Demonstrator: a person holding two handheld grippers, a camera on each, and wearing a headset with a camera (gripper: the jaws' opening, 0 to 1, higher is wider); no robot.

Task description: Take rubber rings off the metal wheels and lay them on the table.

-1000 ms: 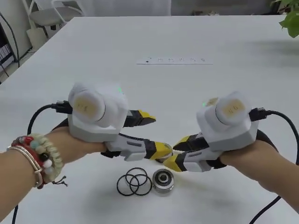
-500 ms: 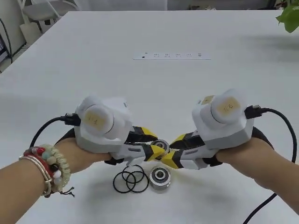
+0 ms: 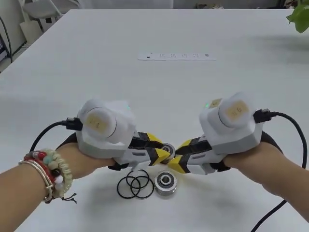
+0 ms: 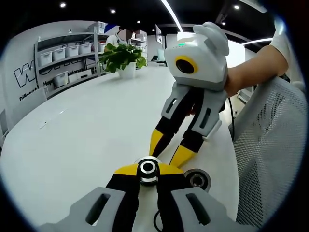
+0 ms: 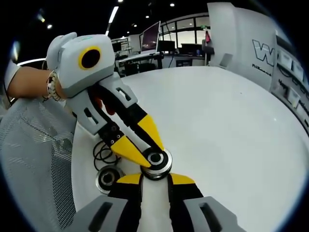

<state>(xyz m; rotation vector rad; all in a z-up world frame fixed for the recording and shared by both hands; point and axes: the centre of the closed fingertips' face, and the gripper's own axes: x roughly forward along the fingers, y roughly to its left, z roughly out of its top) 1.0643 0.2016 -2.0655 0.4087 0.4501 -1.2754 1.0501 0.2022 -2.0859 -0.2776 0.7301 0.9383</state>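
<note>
My left gripper (image 3: 162, 151) is shut on a small metal wheel (image 3: 168, 148), held just above the table; the same wheel (image 4: 147, 169) sits between its yellow tips in the left gripper view. My right gripper (image 3: 175, 161) faces it with its tips at the wheel's rim. In the right gripper view the wheel (image 5: 158, 162) sits just past my right gripper (image 5: 155, 180), whose jaws stand slightly apart. A second metal wheel (image 3: 165, 182) lies on the table beside loose black rubber rings (image 3: 134, 186).
A white power strip (image 3: 176, 56) lies farther back on the white table (image 3: 145, 96). A plant (image 3: 299, 17) is at the far right corner and a chair (image 3: 36, 12) at the far left. Cables trail from both grippers.
The left gripper's jaws, wide apart a second ago, have closed on the wheel. Both grippers have drawn together tip to tip above the rings; in the last half second little moved.
</note>
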